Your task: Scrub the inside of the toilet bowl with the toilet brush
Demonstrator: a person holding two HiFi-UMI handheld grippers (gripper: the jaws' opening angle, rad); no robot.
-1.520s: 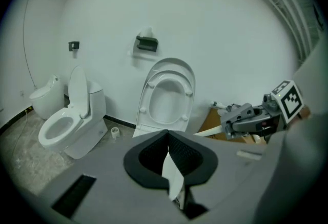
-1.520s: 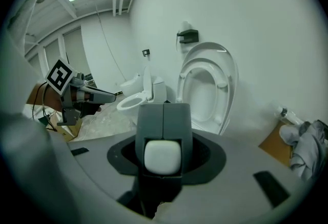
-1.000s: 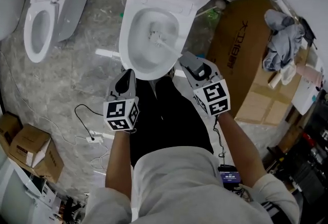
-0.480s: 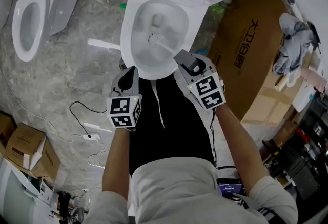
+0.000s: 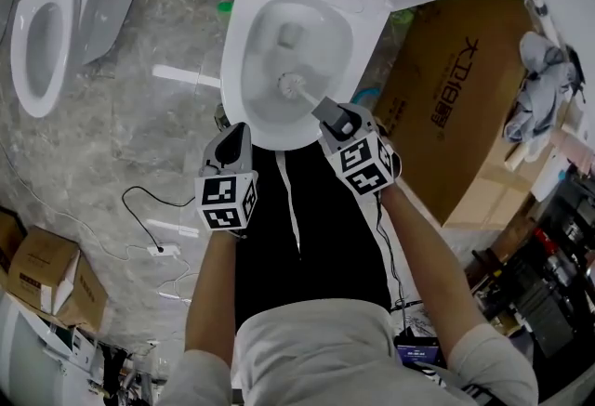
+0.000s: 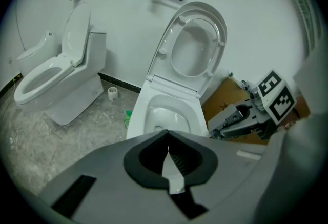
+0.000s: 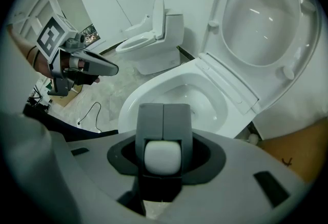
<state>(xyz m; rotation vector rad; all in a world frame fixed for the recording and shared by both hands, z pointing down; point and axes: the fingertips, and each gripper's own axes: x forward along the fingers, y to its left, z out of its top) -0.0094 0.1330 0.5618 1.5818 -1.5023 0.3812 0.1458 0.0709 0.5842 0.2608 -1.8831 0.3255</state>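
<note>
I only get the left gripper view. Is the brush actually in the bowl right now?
Observer: Yes. The head view shows the brush with its head inside the bowl, near the middle.
Operator: What is holding it?
Observer: The right tongs are shut on the brush. The right gripper view shows the white end of its handle between the closed jaws.
Operator: Anything on the ground near my feet?
Observer: A black cable lies on the floor on your left side, seen in the head view.
</note>
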